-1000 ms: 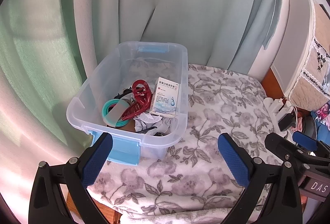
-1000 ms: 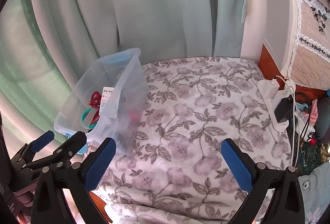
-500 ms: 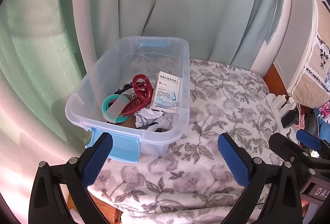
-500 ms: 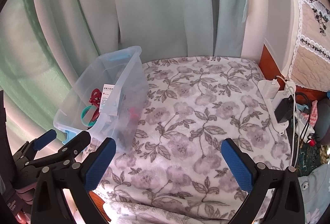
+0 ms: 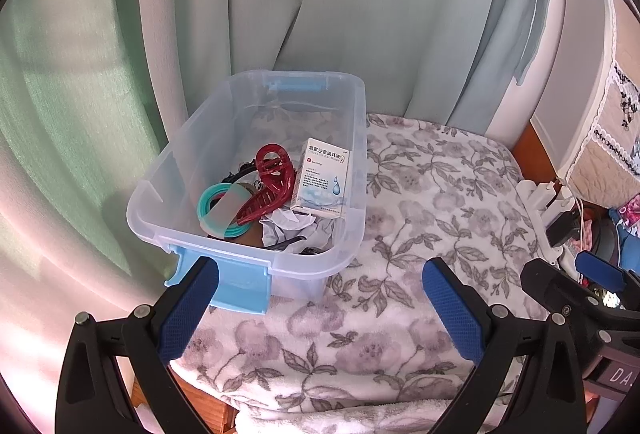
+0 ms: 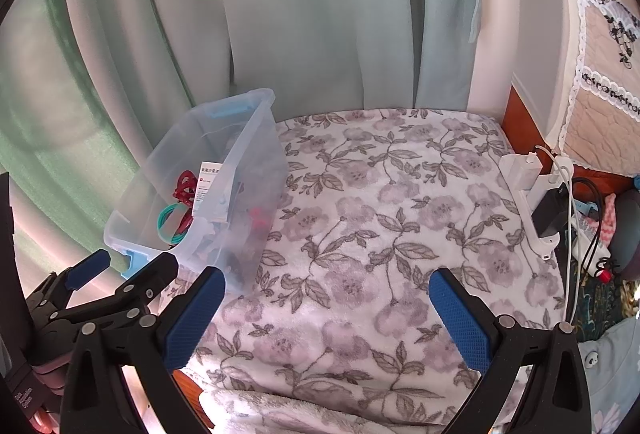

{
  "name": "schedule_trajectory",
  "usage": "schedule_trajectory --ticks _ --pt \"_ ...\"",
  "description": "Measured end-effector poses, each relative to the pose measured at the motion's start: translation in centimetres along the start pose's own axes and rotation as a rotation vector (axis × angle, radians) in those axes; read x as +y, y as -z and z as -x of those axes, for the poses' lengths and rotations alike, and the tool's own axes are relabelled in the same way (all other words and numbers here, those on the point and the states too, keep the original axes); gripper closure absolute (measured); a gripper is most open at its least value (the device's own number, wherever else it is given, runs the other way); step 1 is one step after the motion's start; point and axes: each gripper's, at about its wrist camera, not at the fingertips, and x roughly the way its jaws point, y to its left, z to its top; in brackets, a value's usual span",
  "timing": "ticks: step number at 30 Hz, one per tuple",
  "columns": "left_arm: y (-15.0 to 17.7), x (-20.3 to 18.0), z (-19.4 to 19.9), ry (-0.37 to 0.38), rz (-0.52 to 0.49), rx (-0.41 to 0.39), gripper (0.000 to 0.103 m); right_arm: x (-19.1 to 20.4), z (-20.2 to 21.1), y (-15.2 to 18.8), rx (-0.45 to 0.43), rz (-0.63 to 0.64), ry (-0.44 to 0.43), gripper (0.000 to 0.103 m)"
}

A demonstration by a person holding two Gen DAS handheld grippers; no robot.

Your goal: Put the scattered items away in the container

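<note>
From my left wrist view I look down into the clear plastic bin (image 5: 256, 162), which sits left of centre on the flowered blanket (image 5: 420, 202), hard against the green curtain (image 5: 72, 114). Inside it I can make out a white medicine box (image 5: 324, 182) standing against the right wall, a red hair claw (image 5: 272, 182) leaning just left of it, a teal ring (image 5: 218, 210) at the lower left, and crumpled white paper (image 5: 292, 226) near the front wall. The blue latch (image 5: 236, 286) on the near end shows plainly here.

My right wrist view gives me the bin (image 6: 248, 170) only side-on at the left of the frame, so the contents read as blurred colour through the wall: a bit of the box (image 6: 208, 182), the red claw (image 6: 185, 186), the teal ring (image 6: 170, 222). What this view adds is the whole stretch of blanket (image 6: 400, 202), with no loose items lying on it, and the white power strip (image 6: 532, 202) with plugs and cables along the right edge.

My left tongs (image 5: 320, 314) stand wide apart at the bottom of their frame, holding nothing, the left pad (image 5: 188, 310) in front of the blue latch; whether it touches I cannot tell. My right tongs (image 6: 328, 318) are likewise spread wide and empty above the blanket. Each tool shows in the other's view: the left one (image 6: 116, 274) at the lower left, the right one (image 5: 576, 282) at the lower right.
</note>
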Motion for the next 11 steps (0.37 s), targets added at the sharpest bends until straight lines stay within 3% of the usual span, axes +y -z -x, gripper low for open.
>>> schedule_trajectory --ticks 11 --pt "0.22 -0.09 0.35 -0.01 0.013 -0.006 0.001 0.1 0.15 0.1 0.002 0.008 -0.005 0.0"
